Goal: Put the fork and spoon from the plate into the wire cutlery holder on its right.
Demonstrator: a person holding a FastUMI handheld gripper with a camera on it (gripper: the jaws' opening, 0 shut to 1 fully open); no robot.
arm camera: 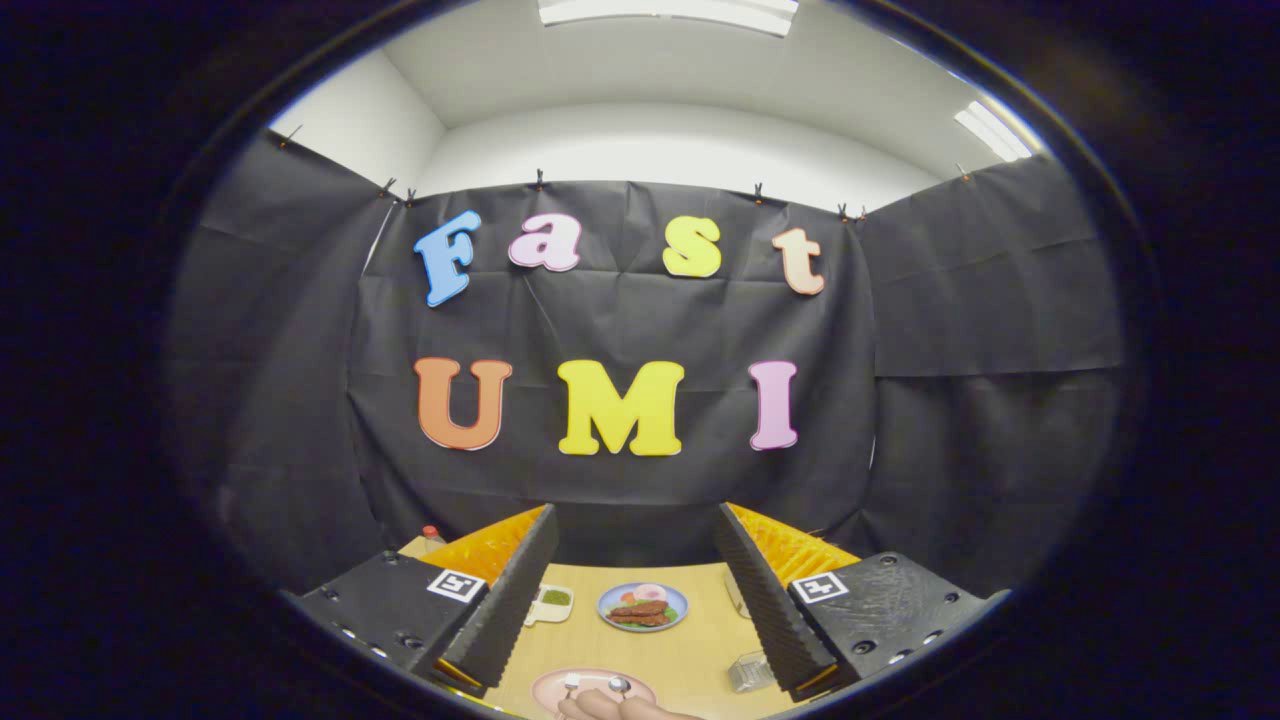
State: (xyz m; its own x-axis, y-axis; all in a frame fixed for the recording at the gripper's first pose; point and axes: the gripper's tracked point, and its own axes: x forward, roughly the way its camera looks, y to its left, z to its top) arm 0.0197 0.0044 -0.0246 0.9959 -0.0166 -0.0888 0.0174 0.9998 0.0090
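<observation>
Plate (560, 684) cut off below; hand (610, 708) hides part; utensils on it too small.

The gripper (635, 600) has two long fingers with closely ribbed, sawtooth-like inner faces that taper toward the tips, standing wide apart. Behind each finger sits a blocky, matte, pebbled housing with rounded corners. Small round screw holes dot both housings, a row of them along the lower rim at about 7 and 5 o'clock. Each housing carries a square white fiducial marker with a black pattern on its top face, near the finger's root. Ridged, corrugated panels rise behind the fingers on their outer sides.
</observation>
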